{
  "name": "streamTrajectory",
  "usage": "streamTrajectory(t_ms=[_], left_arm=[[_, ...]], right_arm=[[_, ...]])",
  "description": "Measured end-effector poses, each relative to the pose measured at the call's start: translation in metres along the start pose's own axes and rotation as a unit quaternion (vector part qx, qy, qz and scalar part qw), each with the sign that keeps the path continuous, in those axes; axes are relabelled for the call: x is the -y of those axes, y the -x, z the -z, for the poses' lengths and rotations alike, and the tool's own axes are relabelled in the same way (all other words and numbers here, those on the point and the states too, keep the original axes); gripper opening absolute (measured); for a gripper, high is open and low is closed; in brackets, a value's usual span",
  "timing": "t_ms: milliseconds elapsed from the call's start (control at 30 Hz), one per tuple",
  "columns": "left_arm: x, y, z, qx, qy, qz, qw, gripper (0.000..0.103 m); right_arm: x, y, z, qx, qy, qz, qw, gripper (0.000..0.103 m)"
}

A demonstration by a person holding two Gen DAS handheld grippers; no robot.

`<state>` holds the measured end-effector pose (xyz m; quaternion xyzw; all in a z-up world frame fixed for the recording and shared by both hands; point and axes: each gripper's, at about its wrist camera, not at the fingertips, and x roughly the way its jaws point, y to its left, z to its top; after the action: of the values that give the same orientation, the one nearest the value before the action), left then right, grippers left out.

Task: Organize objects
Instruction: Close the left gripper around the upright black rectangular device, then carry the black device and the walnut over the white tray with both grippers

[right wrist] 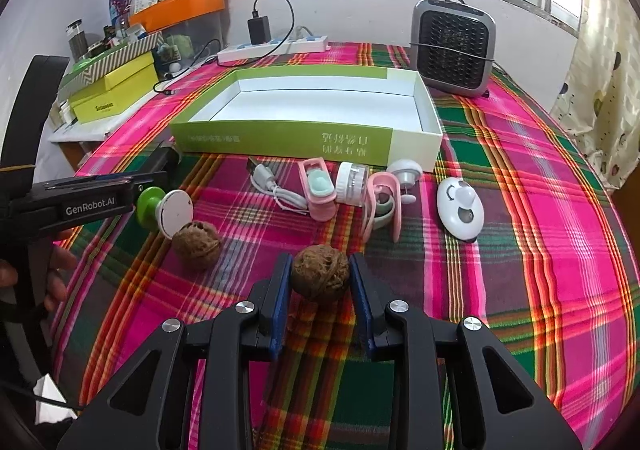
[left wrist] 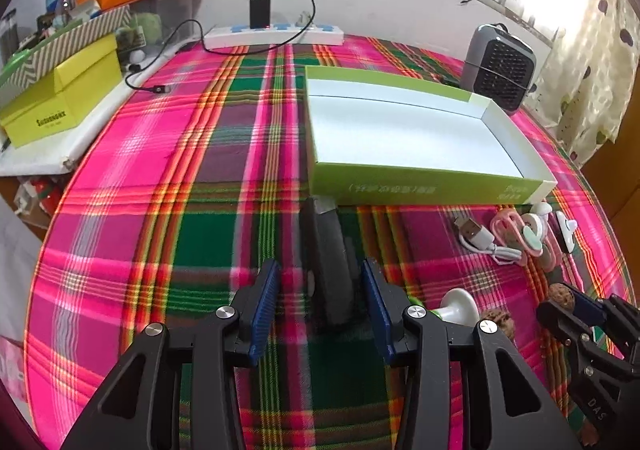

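Brown walnuts number two: right claw (right wrist: 319, 282) brackets one (right wrist: 320, 277) unclamped; left claw (left wrist: 324, 288) apart.

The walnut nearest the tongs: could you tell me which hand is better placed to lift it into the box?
Right. The right tongs already straddle that walnut; the left tongs straddle a black object instead.

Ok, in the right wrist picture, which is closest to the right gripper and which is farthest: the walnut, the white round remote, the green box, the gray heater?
1. Walnut, between the right gripper's fingers.
2. White round remote, ahead on the right.
3. Green box, behind the small things.
4. Gray heater, far back right.
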<state>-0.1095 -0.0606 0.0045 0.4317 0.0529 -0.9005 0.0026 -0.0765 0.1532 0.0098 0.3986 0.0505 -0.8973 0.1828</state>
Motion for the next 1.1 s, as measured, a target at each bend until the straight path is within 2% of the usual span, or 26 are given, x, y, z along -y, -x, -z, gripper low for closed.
streamTrajectory(t_ms=[400, 500, 567, 767, 1100], left_arm=[[0.002, -0.007, -0.007, -0.001, -0.009, -0.017, 0.9998, 0.04], [0.0, -0.007, -0.009, -0.001, -0.006, -0.019, 0.9998, 0.036], [-0.001, -0.008, -0.01, -0.001, -0.004, -0.022, 0.9997, 0.029], [-0.002, -0.009, -0.011, -0.003, -0.006, -0.029, 0.9995, 0.022], [-0.003, -0.007, -0.01, -0.007, -0.01, -0.029, 0.9995, 0.021]], right_arm=[[0.005, -0.006, -0.009, -0.004, -0.003, -0.004, 1.0, 0.03], [0.006, -0.008, -0.011, -0.007, -0.004, -0.01, 1.0, 0.03], [0.005, -0.008, -0.012, -0.008, -0.002, -0.011, 1.0, 0.03], [0.005, -0.007, -0.015, -0.005, 0.001, -0.01, 1.0, 0.03], [0.008, -0.006, -0.02, 0.0, 0.0, -0.011, 1.0, 0.03]])
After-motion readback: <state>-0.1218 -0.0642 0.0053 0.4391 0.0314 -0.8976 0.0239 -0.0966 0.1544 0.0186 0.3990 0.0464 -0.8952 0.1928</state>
